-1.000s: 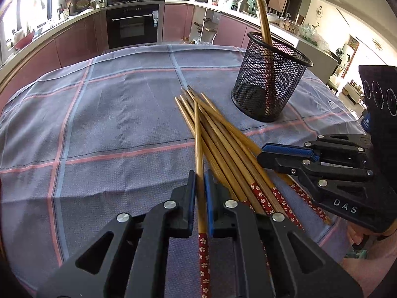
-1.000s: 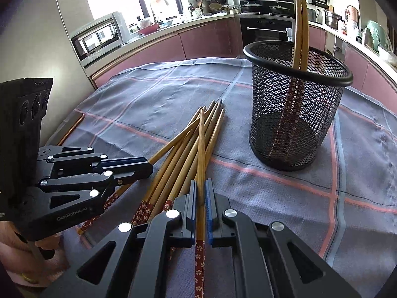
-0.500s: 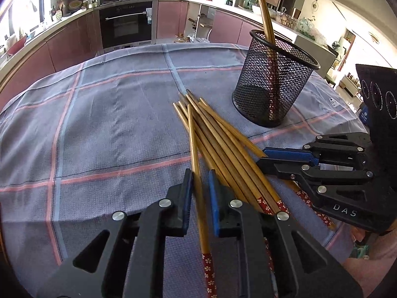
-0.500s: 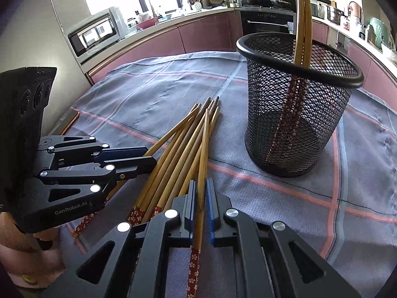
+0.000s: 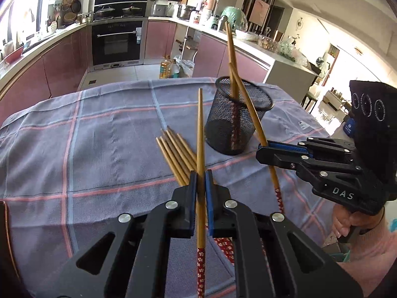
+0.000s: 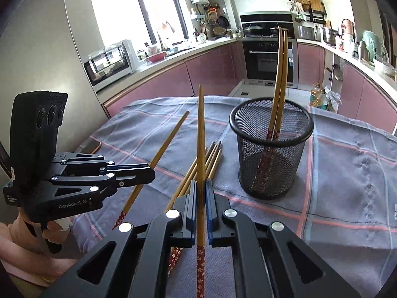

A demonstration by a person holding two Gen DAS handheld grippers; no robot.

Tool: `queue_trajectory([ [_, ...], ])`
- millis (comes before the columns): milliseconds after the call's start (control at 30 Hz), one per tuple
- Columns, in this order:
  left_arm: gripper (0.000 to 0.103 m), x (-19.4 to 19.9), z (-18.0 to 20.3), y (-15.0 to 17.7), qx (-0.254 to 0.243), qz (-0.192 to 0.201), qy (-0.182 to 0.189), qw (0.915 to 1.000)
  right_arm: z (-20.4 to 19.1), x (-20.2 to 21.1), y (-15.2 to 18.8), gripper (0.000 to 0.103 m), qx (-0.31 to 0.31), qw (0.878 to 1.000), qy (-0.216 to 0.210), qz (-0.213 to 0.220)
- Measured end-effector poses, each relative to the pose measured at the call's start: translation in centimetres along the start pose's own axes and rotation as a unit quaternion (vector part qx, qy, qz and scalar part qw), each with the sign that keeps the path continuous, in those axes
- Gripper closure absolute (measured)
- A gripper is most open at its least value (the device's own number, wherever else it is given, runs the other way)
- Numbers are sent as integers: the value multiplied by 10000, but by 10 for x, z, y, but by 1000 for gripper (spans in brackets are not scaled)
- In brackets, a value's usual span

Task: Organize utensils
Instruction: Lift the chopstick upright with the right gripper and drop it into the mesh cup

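Chopstick (image 5: 200,134) clamped between left tongs (image 5: 201,181)

We're looking forward and down from each wrist cam, close over the tablecloth (image 5: 104,149); both views are sharing the mesh cup (image 6: 270,164) and the kitchen behind.

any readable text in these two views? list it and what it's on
"DAS": on the side of the right gripper, seen in the left wrist view.
"GenRobot.AI": on the side of the left gripper, seen in the right wrist view.
Small white label at that gripper's rear edge: too small to read.
White tag on the tablecloth near the mesh cup: unreadable.
Oven panel markings: blurred.
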State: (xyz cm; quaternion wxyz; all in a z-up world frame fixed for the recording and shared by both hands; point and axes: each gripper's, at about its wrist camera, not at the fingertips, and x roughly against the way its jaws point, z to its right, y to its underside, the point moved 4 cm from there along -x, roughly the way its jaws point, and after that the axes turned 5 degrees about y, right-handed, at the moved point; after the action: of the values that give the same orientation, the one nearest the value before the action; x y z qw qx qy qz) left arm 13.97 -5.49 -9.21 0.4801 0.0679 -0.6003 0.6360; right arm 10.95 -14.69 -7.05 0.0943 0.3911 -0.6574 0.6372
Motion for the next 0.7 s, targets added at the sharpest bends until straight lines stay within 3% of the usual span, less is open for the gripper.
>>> queue_trajectory([
  [333, 96, 58, 24, -45, -132, 783, 605, 9950, 13, 43, -36, 97, -145, 9974, -47, 706],
  [700, 96, 69, 46, -111, -237, 1481, 698, 9862, 34, 64, -87, 97, -94, 9917, 217, 1264],
])
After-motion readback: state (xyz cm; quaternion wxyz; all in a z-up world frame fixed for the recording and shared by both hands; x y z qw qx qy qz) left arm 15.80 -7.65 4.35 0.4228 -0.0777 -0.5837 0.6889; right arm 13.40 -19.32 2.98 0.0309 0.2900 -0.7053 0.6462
